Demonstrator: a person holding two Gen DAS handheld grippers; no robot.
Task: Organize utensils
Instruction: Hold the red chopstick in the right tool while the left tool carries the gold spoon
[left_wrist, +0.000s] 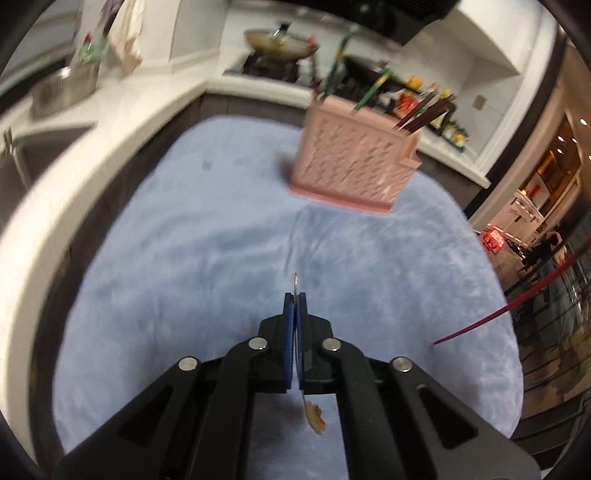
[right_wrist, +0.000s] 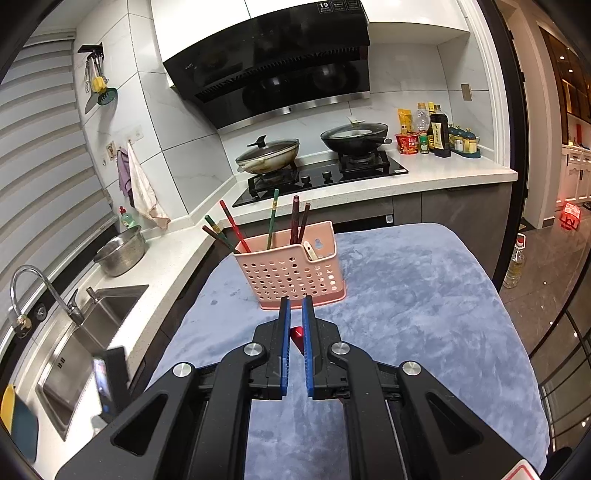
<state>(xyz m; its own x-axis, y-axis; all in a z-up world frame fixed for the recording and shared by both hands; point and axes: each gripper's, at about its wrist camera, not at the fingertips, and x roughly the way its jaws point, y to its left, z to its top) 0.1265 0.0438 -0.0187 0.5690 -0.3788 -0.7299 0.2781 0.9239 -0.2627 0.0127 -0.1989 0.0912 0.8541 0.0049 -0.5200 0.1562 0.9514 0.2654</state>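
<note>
Left gripper (left_wrist: 295, 301): fingers clenched on a thin metal utensil (left_wrist: 295, 286), seen edge-on; its bright rim sticks out just past the fingertips and a brownish patterned handle end (left_wrist: 316, 421) hangs below the pads. Probably a small spoon, though the blur leaves the type unsure.

Right gripper (right_wrist: 294, 308): fingers drawn close on a red chopstick (right_wrist: 296, 334), whose rounded end shows in the narrow gap between the blue pads; the left-wrist view shows its long thin shaft (left_wrist: 506, 310) slanting in from the right, above the cloth.

Holder: a pink perforated utensil basket (right_wrist: 291, 271) stands upright on the blue-grey plush cloth (right_wrist: 424, 295), just ahead of the right gripper and well ahead of the left.

Already in the basket: red, green and dark brown chopsticks (right_wrist: 271, 221) standing or leaning in several compartments, and a pale flat handle (right_wrist: 310, 251) in the right-hand one.

Handling, spoon: judged light, stiff and slippery; an edge-on pinch can let it swivel, so a hold nearer the handle's middle would be steadier.

Handling, chopstick: judged very light, rigid, smooth and round; held near one end, the long free end may swing, so the tip needs aiming into a compartment.

Surroundings: steel sink (right_wrist: 92, 332) to the left, stove with two pans (right_wrist: 267, 155) behind.
</note>
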